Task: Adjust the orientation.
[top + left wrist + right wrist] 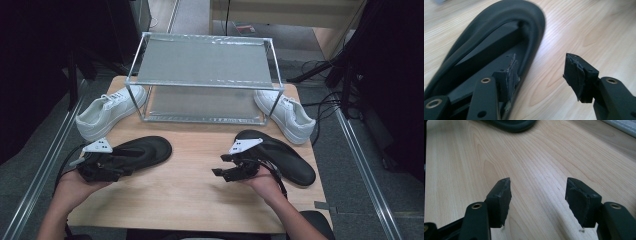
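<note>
Both grippers spread over black sandals on the counter.
Left gripper (540,75) gapes at the left sandal's (494,50) edge, one jaw over its sole; right gripper (537,200) gapes above bare counter (536,157), its sandal (280,155) just beside.

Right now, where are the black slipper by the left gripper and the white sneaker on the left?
black slipper (145,150): high view, on its strap.
white sneaker (107,112): high view, on its laces.
</note>
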`<state>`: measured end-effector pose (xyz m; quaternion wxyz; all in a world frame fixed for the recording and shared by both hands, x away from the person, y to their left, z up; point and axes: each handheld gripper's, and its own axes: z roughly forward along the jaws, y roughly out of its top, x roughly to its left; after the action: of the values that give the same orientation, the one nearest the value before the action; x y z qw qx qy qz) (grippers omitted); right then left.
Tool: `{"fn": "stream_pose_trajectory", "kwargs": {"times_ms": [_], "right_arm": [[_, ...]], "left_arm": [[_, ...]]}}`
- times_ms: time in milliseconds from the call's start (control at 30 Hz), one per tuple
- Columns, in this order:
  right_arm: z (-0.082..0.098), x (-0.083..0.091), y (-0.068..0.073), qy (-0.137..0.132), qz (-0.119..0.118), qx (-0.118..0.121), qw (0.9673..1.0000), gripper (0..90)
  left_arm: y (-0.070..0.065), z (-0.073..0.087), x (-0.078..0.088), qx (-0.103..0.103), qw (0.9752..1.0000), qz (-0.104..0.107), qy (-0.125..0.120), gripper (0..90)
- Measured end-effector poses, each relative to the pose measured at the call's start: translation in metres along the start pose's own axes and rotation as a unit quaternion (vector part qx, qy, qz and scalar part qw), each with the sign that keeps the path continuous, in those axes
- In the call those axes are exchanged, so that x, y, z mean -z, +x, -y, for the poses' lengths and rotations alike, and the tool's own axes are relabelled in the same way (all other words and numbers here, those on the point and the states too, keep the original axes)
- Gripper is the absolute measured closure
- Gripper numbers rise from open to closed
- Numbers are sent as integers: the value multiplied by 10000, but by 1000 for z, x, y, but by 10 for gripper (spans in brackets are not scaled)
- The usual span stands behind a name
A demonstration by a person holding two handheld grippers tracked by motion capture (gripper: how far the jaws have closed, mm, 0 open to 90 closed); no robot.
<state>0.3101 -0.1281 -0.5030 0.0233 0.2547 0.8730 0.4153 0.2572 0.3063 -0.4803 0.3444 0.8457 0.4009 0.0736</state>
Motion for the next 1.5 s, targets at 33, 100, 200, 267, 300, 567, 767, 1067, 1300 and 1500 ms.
{"fn": "stream_pose_trajectory", "kwargs": {"times_ms": [33, 100, 200, 267, 300, 567, 767, 1067, 1300, 1500], "right_arm": [[0, 0, 0, -2, 2, 2, 10000, 384], [0, 0, 0, -4, -5, 14, 10000, 384], [0, 0, 1, 1, -33, 25, 10000, 384], [0, -1, 1, 23, -34, 32, 10000, 384], [0, -1, 1, 29, -33, 41, 10000, 384], [0, -2, 2, 90, -55, 89, 9999, 388], [0, -3, 4, 119, -64, 120, 9998, 390], [0, -4, -1, 124, -17, -14, 9999, 393], [2, -10, -13, 156, -50, -199, 9997, 393], [-3, -12, -10, 117, -21, -168, 9998, 394]], "left_arm": [[2, 2, 0, 24, 10000, -52, 1, 440], [8, 5, -2, 75, 9999, -103, -3, 447], [14, 8, -10, 63, 9999, -15, 81, 466], [18, 9, -16, 98, 9998, 81, 137, 491], [20, 10, -18, 84, 9998, 109, 150, 496], [25, 11, -27, -86, 9995, 287, 62, 629], [25, 14, -27, -215, 9991, 362, 16, 704], [24, 14, -27, -366, 9986, 369, 70, 750], [20, 14, -26, -469, 9978, 453, 91, 820], [18, 12, -17, -383, 9986, 351, -39, 830]]}}
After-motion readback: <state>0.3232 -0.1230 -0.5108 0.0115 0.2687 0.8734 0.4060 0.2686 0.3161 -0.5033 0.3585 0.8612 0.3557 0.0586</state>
